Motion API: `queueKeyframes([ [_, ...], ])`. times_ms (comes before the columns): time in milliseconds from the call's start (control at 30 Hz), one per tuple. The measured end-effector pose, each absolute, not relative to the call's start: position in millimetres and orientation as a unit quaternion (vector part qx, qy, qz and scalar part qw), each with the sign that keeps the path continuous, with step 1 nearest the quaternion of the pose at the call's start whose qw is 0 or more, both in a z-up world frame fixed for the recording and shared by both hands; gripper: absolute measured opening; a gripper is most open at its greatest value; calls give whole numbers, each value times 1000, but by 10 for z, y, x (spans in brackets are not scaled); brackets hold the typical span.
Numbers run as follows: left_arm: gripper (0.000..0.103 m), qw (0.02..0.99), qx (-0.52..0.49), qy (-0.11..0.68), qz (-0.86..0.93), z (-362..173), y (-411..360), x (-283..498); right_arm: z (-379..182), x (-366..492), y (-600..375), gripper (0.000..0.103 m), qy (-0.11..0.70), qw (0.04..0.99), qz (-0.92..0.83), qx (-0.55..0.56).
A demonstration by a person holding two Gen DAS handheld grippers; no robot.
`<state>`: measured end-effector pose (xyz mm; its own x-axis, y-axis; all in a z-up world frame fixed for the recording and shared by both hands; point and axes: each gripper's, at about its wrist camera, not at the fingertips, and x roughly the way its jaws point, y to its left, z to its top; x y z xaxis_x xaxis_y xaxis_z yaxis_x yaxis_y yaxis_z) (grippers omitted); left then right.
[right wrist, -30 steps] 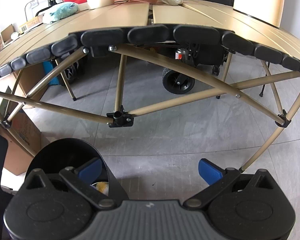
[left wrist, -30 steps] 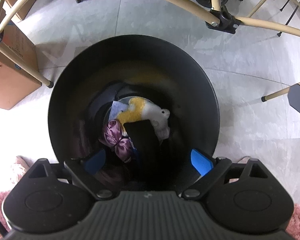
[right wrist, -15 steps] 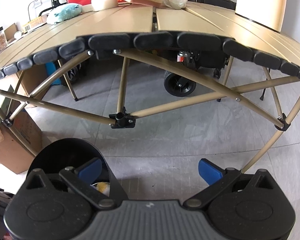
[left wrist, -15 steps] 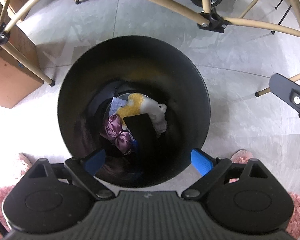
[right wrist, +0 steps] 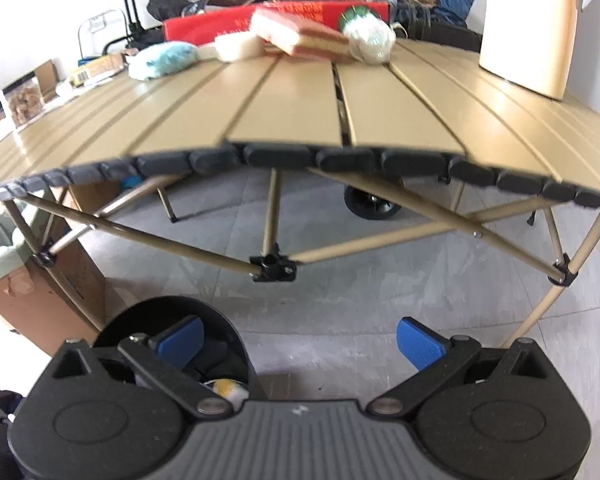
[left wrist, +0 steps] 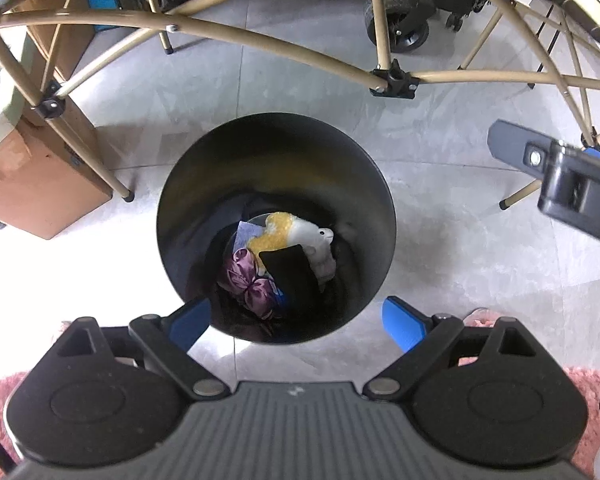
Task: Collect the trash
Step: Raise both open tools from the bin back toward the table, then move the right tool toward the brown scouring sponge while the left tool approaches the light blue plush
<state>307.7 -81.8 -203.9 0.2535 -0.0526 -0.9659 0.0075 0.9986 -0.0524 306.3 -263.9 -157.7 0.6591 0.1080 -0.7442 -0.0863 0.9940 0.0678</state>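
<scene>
Trash (left wrist: 284,256) sits deep in the black bin (left wrist: 384,200) on the floor, below the near edge of the tabletop (right wrist: 292,120). More bits wait near the far edge: a blue fluffy thing (right wrist: 162,60), a white sponge (right wrist: 236,46) and a white ball (right wrist: 370,42). The left gripper (left wrist: 296,318) hangs over the bin, wide open and empty. The right gripper (right wrist: 298,338) is open and empty too. It might bump the tabletop's edge going up, or push the soft things off the far side.
</scene>
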Motion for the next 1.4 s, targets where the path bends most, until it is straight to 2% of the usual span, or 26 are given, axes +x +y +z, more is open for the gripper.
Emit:
queueKeyframes([
  [300, 94, 811, -17, 585, -9, -1771, -730, 2866, -1341, 2856, -2668, 103, 391, 918, 59, 28],
  [833, 94, 880, -20, 475, 14, -983, -572, 2722, -630, 2593, -2626, 103, 295, 950, 95, 43],
  [1400, 94, 928, -74, 360, 66, -332, -210, 3087, -115, 2856, -2514, 103, 205, 970, 114, 63],
])
